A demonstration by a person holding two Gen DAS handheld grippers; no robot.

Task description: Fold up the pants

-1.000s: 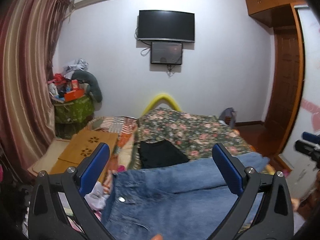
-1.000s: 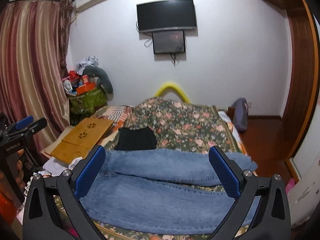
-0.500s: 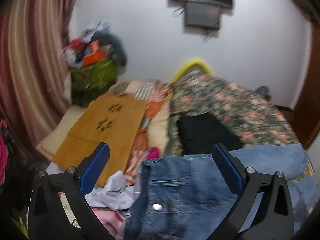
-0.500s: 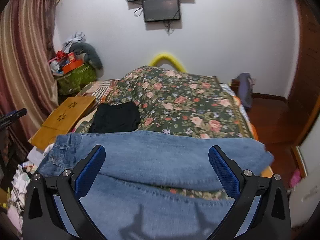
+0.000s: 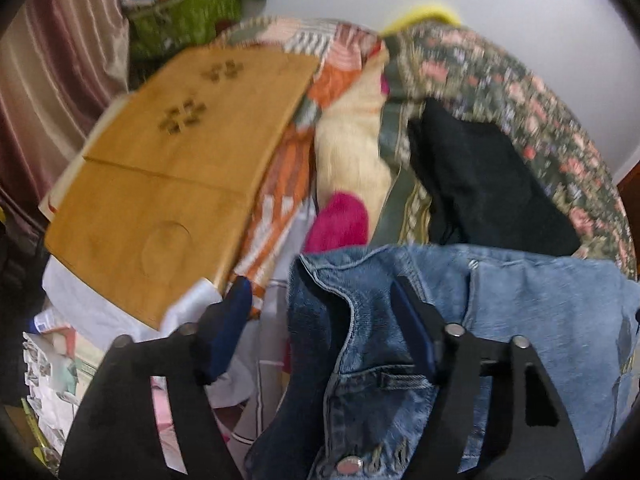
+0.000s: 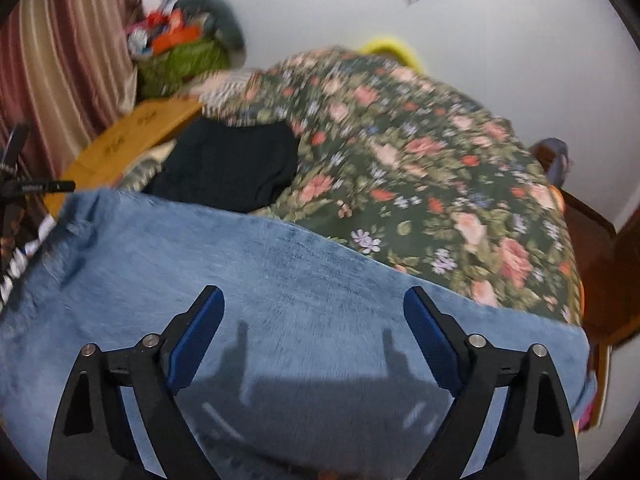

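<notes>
Blue jeans (image 5: 520, 312) lie flat across the near end of the bed. In the left wrist view my left gripper (image 5: 324, 312) is open, its two blue pads either side of the waistband corner, close above the denim; the metal button (image 5: 348, 466) shows below. In the right wrist view the jeans (image 6: 280, 272) fill the lower frame. My right gripper (image 6: 314, 316) is open and empty, low over a leg, casting shadows on the cloth.
A floral bedspread (image 6: 420, 152) covers the bed. A black garment (image 5: 488, 184) lies just beyond the jeans. A wooden lap tray (image 5: 168, 176) sits at the left on striped bedding. Clutter and papers (image 5: 52, 368) lie at the bed's left edge. A curtain (image 6: 60, 40) hangs left.
Both grippers have dropped and tipped down toward the jeans. The left one has moved over the waistband corner and its jaws have narrowed. The right one is now close above the leg.
</notes>
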